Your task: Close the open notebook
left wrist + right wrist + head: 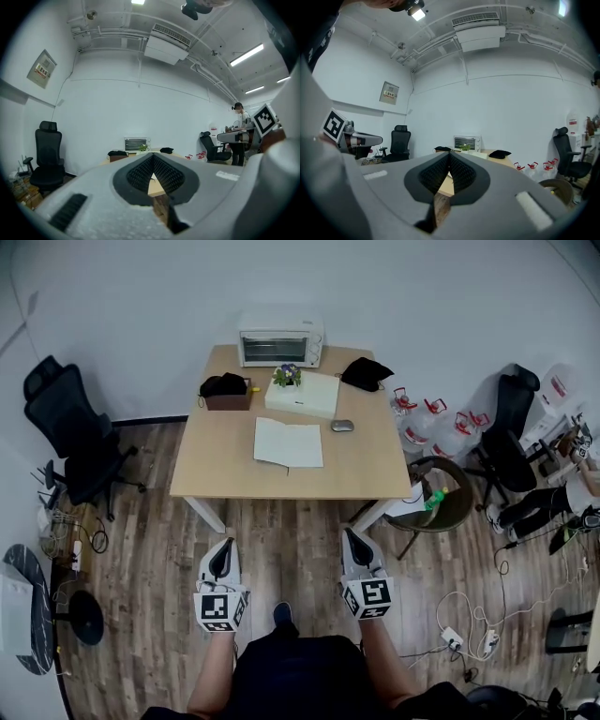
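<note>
Head view: open notebook (289,443) lies flat on the tabletop (216,465); I hold left gripper (224,547) and right gripper (351,536) well short of it, both pairs of fingers (140,172) together.

No legible txt; wall sign (42,69) unreadable.

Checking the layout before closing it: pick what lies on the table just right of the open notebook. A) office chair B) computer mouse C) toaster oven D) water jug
B: the computer mouse lies on the table just right of the open notebook, while the toaster oven stands at the far edge.
</note>
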The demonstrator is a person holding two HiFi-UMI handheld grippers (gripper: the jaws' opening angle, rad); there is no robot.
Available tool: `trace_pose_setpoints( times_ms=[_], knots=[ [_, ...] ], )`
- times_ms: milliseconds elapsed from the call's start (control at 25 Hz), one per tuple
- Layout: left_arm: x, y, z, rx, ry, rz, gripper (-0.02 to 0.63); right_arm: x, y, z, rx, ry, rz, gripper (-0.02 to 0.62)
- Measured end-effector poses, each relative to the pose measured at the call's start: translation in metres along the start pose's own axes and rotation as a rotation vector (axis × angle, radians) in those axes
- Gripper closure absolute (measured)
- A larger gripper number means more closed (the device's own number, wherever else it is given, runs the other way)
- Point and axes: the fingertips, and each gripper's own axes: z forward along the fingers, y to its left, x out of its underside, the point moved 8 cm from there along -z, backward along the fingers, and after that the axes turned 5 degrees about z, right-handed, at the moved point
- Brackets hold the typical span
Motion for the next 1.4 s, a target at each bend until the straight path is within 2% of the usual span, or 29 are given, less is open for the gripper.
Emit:
trace_pose_setpoints(
  times_ms=[440,760,960,1400],
  knots=[
    [-0.005,0.015,0.046,0.063,-0.007,0.004,0.62,-0.002,-0.008,0.028,0.048,0.0,0.022,0.588],
    [-0.004,0.019,0.073,0.049,-0.011,0.01,0.62,0.003,-0.025,0.061,0.028,0.016,0.005,0.589],
    [-0.004,0.024,0.104,0.026,-0.009,0.025,0.62,0.003,-0.044,0.089,0.009,0.03,-0.008,0.589],
    [-0.004,0.037,0.176,-0.01,0.01,0.002,0.62,-0.007,-0.086,0.154,-0.022,0.03,-0.011,0.589]
  ],
)
